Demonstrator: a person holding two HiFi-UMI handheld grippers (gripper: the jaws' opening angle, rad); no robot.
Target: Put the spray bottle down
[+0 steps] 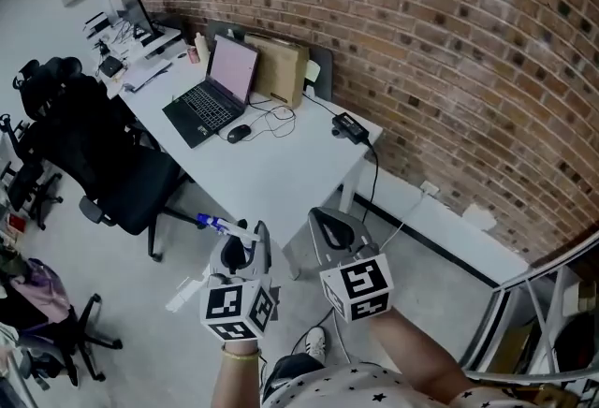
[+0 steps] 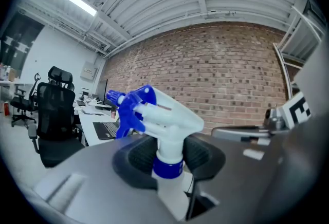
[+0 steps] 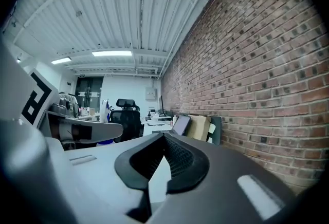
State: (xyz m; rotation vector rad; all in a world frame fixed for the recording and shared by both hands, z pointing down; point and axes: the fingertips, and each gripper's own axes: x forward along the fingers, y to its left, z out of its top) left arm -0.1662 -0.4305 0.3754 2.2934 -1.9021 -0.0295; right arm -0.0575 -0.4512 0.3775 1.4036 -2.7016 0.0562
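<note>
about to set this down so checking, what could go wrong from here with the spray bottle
1. The left gripper has its jaws on the spray bottle only at the narrow neck, so the body might swing or slip on the way.
2. The white desk carries an open laptop, a mouse and cables; a bottle set down tilted could tip onto them.

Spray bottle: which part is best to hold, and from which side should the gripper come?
Probably the spray bottle's narrow neck at the blue collar, coming level from its flank: the wide trigger head above would stop slipping. The left gripper holds it so.
</note>
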